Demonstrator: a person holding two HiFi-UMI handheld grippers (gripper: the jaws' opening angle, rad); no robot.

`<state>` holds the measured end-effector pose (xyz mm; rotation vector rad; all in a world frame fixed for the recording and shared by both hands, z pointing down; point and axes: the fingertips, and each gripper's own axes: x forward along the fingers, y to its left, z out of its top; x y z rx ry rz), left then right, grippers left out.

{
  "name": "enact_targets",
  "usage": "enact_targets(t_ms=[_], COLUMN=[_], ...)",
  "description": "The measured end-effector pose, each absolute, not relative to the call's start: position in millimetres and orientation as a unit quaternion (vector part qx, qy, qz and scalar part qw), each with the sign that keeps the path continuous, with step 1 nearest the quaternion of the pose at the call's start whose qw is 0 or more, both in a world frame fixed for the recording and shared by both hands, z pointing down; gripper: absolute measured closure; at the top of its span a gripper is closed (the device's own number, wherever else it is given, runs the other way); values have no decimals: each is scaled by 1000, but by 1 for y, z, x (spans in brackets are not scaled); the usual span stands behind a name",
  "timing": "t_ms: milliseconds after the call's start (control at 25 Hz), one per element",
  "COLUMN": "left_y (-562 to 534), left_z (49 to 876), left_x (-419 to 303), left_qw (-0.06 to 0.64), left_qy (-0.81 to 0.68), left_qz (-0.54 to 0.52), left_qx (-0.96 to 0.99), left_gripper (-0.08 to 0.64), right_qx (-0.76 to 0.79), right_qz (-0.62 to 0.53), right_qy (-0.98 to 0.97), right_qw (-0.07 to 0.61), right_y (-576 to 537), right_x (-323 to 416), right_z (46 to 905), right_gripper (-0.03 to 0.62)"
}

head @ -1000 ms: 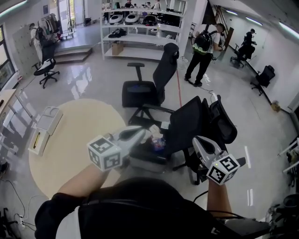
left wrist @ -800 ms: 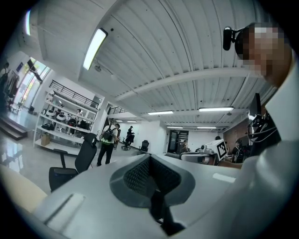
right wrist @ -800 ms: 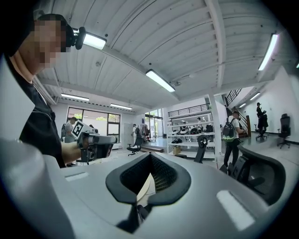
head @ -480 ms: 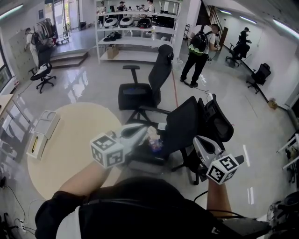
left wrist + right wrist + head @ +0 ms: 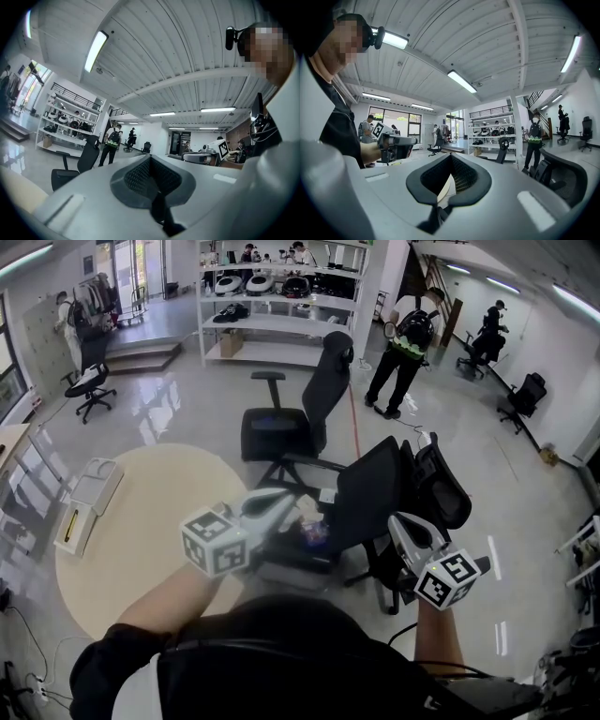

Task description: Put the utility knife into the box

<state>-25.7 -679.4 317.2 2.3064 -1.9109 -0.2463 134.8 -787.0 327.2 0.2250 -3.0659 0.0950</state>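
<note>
A white box [image 5: 96, 480] lies open at the left edge of the round beige table [image 5: 159, 521]. A yellow utility knife [image 5: 69, 526] rests in the tray part nearest me; I cannot tell whether that part is lid or base. My left gripper [image 5: 286, 505] is held level over the table's right rim, far from the box, jaws shut and empty [image 5: 151, 161]. My right gripper [image 5: 401, 521] hovers off the table by the chairs. Its jaws [image 5: 451, 159] stand together with only a pale sliver at the seam, and hold nothing.
Two black office chairs [image 5: 309, 399] [image 5: 394, 493] stand just beyond the table's right side. A white shelf rack [image 5: 281, 306] fills the back. People [image 5: 405, 343] stand further off. A small blue and white item [image 5: 312, 521] lies on the near chair's seat.
The head view has shifted slightly. Both grippers stay where they were, and the box and knife have not moved.
</note>
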Motion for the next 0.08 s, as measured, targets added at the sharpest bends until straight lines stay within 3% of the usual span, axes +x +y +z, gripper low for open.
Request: enact_targets(t_ms=[80], left_y=[-678], left_z=[316], left_x=[-28], left_qw=[68], left_qy=[-635], left_qz=[-82], left_qx=[765], left_gripper=[561], right_qx=[72], right_qz=[29], right_qy=[-996], right_qw=[34], right_y=[-786], right_x=[133], right_z=[325], right_gripper=[580])
